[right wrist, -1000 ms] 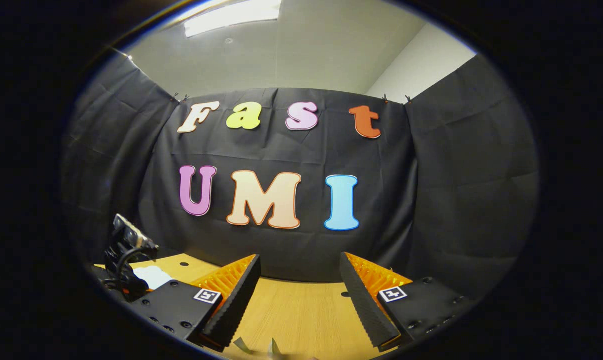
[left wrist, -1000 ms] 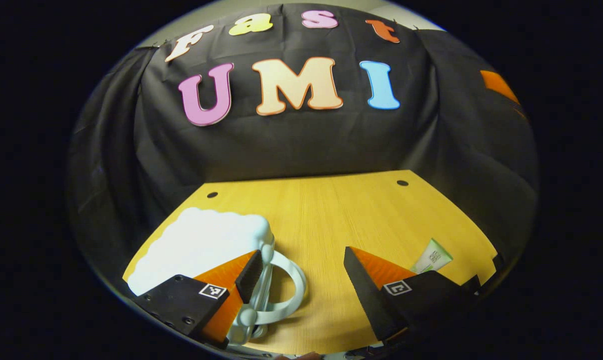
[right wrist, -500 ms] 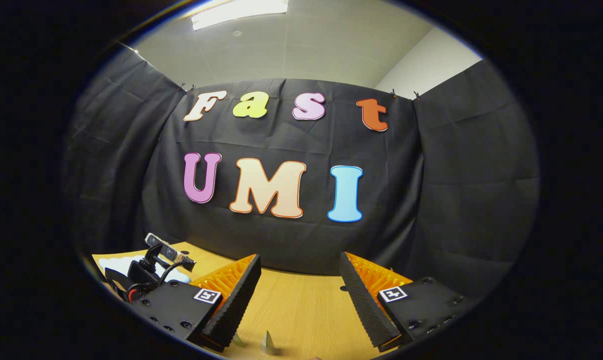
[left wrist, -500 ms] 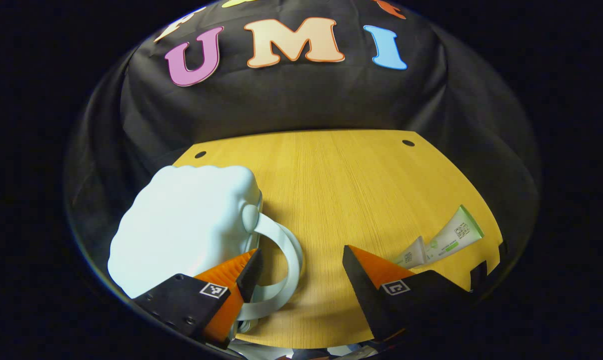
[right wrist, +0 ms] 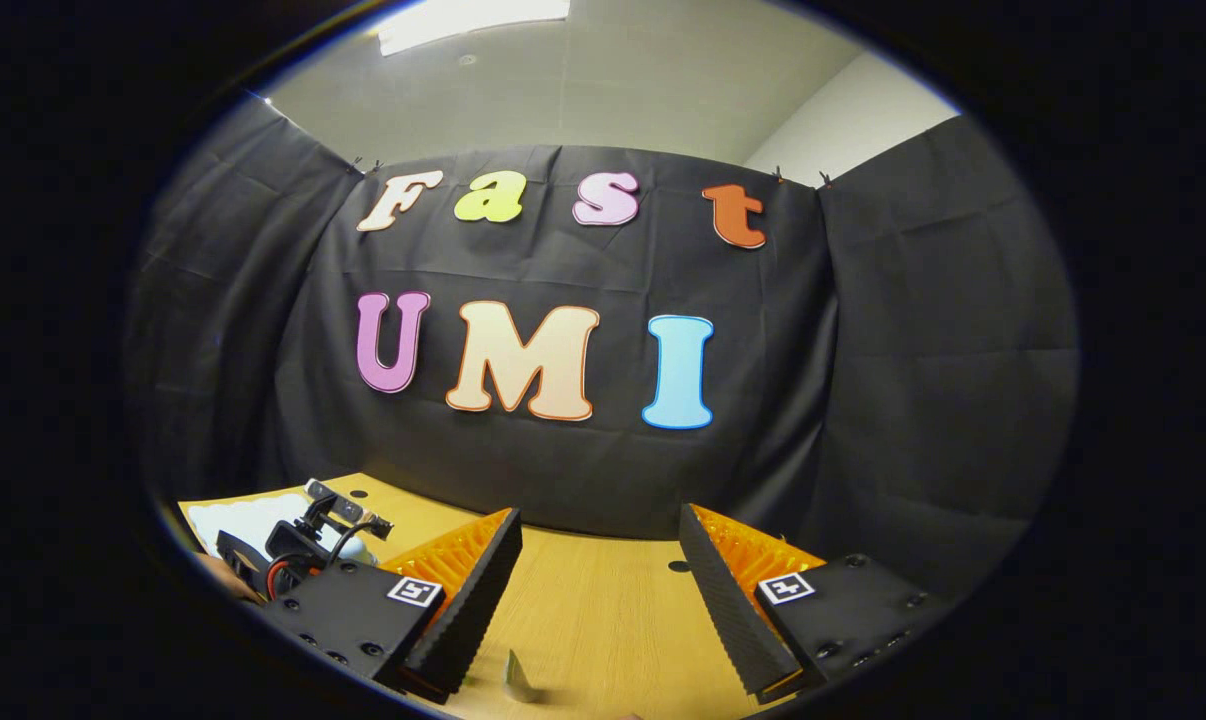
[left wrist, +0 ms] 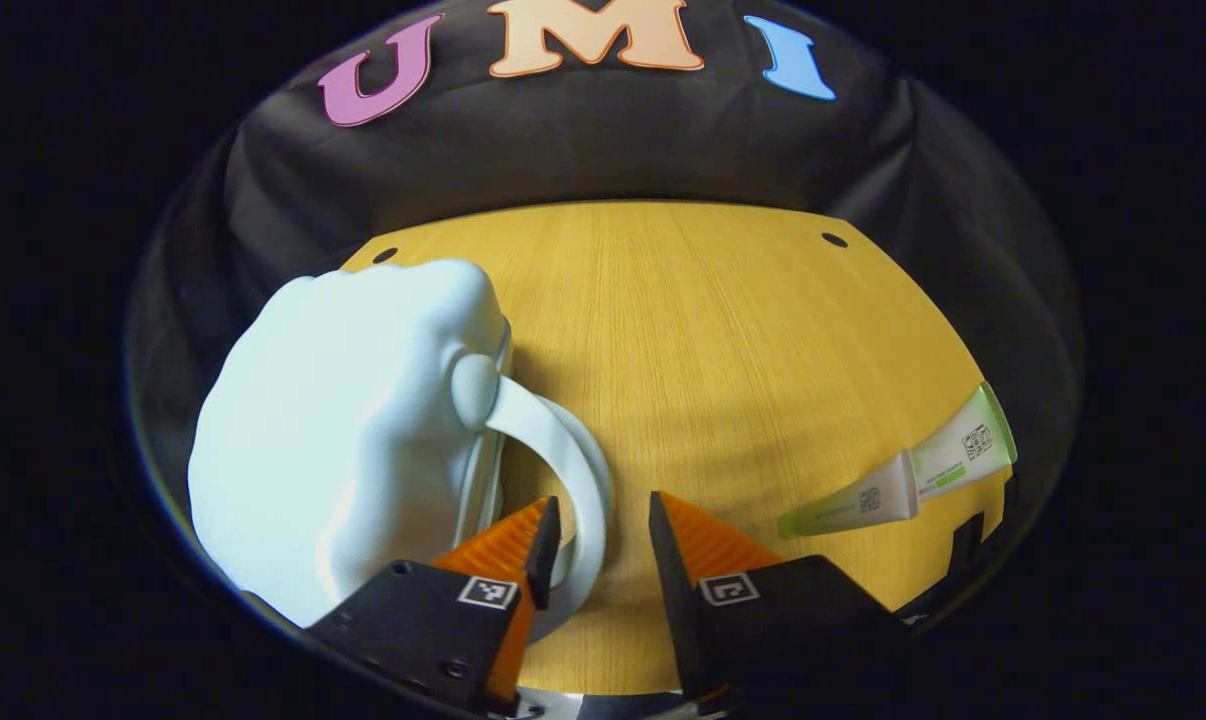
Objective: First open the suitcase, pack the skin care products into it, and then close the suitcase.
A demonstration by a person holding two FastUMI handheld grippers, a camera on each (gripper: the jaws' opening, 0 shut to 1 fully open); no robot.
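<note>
1. The suitcase [left wrist: 348, 440] is a small pale-blue hard shell with a smooth, lumpy, cloud-like outline. It lies on the left of the wooden table [left wrist: 723, 340] with its lid closed, so what is inside cannot be seen.
2. Its handle [left wrist: 563, 470] is a smooth loop of the same pale plastic – it arches out from a round knob on the case's right edge toward the table's middle.
3. The left gripper [left wrist: 603, 545] hangs low over the table with its jaws partly apart. The handle's loop runs between the two orange ribbed fingers [left wrist: 703, 545], just beside the left one; whether either finger touches it cannot be told.
4. Two skin care tubes [left wrist: 903, 480] – white bodies with green ends, flat and tapered – lie side by side on the table's right part, well apart from the suitcase.
5. The right gripper [right wrist: 598, 590] is held above the table's near edge, its black ridged pads spread wide with nothing between them.
6. The right gripper view shows the left gripper and the pale suitcase at far left.
</note>
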